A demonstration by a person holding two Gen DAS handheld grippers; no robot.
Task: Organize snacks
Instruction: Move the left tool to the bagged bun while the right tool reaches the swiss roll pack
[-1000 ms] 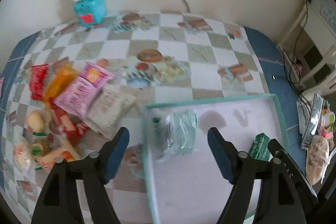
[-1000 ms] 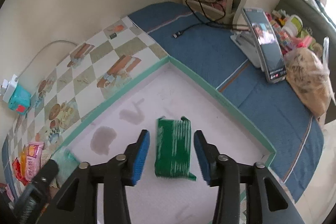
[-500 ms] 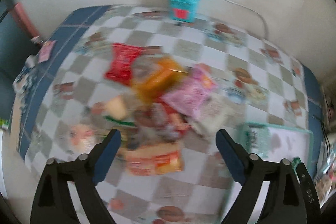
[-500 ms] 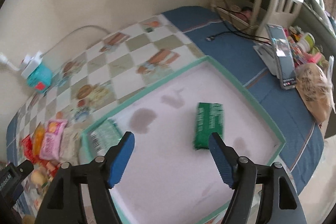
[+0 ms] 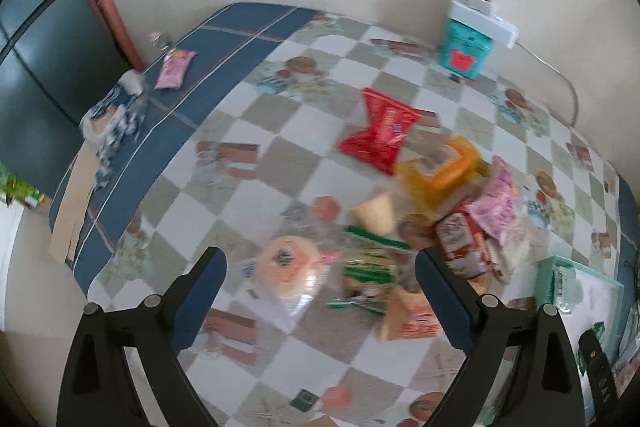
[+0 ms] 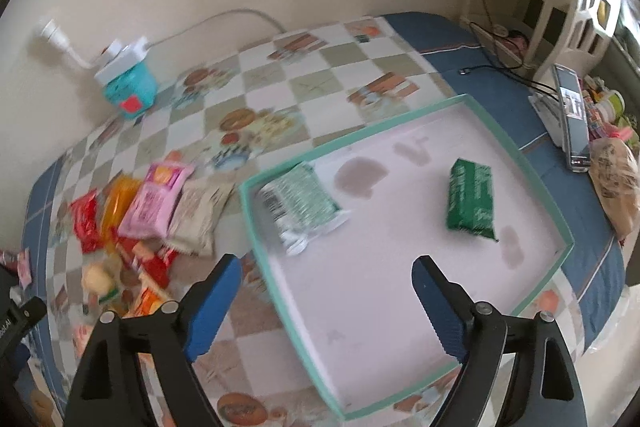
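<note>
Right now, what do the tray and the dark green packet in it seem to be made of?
Tray: probably cardboard or thin board, matte; thin teal walls, pale stained floor.
Dark green packet: likely plastic film wrapper, slightly glossy; soft pillow shape with a crimped end, though blur leaves it open.

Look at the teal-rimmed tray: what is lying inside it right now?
Inside the tray lie two packets, apart: a pale green packet in the corner nearest the snack pile, and a dark green packet. Anything beneath them is covered.
</note>
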